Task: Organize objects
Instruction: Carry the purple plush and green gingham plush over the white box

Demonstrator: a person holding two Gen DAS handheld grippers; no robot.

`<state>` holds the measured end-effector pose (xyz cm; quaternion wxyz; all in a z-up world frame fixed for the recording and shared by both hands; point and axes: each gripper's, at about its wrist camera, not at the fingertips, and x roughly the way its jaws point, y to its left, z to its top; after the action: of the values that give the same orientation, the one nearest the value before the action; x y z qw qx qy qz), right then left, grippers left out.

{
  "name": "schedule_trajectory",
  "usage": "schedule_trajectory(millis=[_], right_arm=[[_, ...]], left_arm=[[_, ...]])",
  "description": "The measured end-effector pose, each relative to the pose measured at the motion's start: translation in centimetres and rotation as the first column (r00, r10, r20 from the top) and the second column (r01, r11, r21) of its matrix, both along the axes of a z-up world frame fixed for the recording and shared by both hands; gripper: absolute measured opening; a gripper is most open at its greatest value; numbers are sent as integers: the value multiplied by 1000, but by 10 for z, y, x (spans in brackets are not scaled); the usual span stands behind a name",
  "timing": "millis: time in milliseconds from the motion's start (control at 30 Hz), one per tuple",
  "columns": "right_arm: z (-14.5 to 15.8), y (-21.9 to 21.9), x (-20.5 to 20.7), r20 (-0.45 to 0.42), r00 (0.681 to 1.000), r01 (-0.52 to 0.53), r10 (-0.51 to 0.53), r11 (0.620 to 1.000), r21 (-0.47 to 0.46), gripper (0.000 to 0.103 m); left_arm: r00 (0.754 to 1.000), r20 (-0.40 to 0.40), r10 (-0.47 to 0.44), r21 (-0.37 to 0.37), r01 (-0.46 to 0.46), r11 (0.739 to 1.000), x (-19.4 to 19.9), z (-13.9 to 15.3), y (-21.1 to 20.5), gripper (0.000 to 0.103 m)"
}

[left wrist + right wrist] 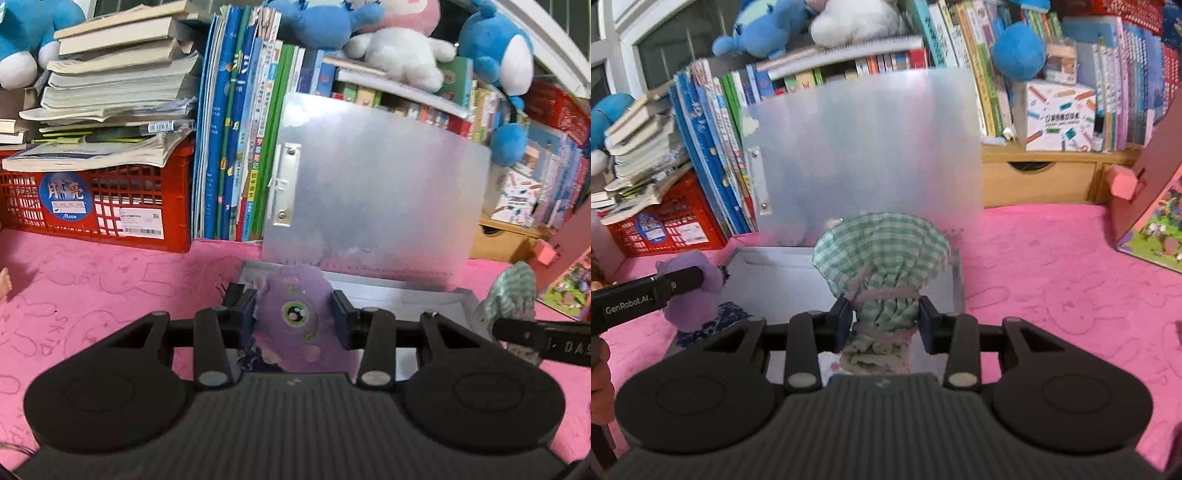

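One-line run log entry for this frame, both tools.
left tool: shut on purple plush | right tool: shut on green checked pouch | both over open translucent box | surface: pink mat

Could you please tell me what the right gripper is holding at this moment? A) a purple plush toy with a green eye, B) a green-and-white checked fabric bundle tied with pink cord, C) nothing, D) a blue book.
B: in the right wrist view, the right gripper has its jaws closed on the tied neck of the green-and-white checked fabric bundle, above the open translucent plastic box.
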<state>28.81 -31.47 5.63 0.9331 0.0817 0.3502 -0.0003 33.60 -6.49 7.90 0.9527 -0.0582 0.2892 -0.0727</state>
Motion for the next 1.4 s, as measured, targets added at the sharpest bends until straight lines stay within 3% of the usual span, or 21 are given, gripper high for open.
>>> schedule_trajectory(millis=[533, 1400], right_arm=[[-41, 8, 40, -59, 998, 18, -19, 1000, -20, 42], [-64, 3, 49, -103, 994, 24, -25, 1000, -9, 43]], left_arm=[[998, -55, 3, 87, 2, 996, 36, -37, -18, 48], [997, -72, -5, 63, 9, 998, 44, -57, -17, 49]])
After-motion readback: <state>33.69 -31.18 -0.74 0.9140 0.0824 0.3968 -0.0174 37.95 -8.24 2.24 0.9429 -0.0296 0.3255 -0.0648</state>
